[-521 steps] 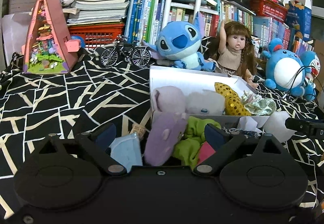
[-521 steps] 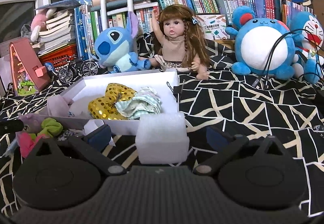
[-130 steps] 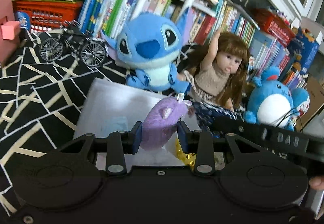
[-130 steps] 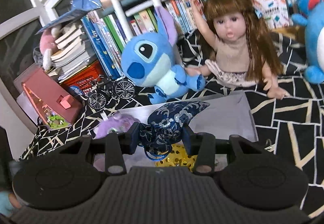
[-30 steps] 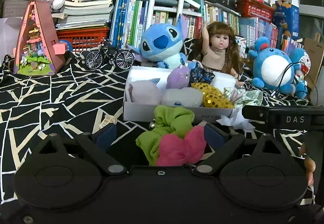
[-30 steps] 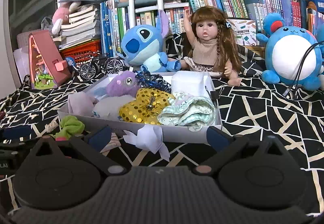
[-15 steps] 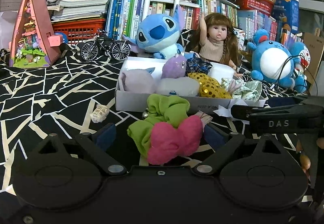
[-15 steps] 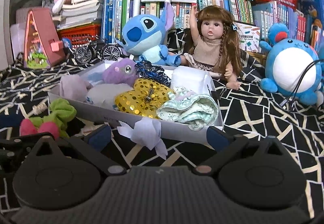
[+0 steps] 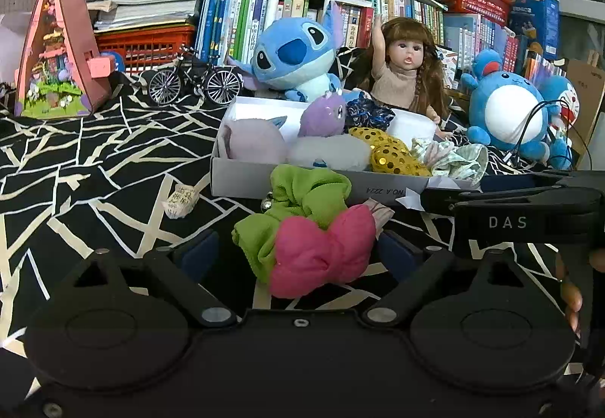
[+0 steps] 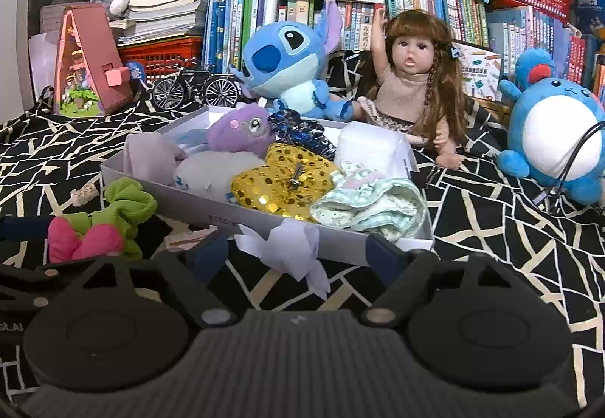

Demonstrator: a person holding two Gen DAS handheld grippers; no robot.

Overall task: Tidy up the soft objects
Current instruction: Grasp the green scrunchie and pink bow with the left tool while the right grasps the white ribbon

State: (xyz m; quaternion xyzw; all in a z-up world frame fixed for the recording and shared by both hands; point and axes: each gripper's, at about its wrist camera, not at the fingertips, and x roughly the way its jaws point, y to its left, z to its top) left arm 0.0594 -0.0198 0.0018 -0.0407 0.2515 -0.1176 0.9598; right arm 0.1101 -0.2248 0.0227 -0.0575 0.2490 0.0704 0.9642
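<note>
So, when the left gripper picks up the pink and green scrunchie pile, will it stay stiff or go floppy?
Probably floppy: the pink and green scrunchie pile is gathered, wrinkled cloth that already slumps on the tablecloth. It looks light and unlikely to roll. The open left gripper may lift only one piece.

Pink-green scrunchie (image 9: 306, 229) soft matt cloth; box (image 9: 242, 178) matt cardboard; gold pouch (image 10: 283, 180) glossy (sequinned).

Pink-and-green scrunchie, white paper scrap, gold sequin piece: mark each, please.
pink-and-green scrunchie (image 9: 317, 251), left wrist view, pink lobe.
white paper scrap (image 10: 291, 248), right wrist view, centre fold.
gold sequin piece (image 10: 283, 183), right wrist view, middle.
</note>
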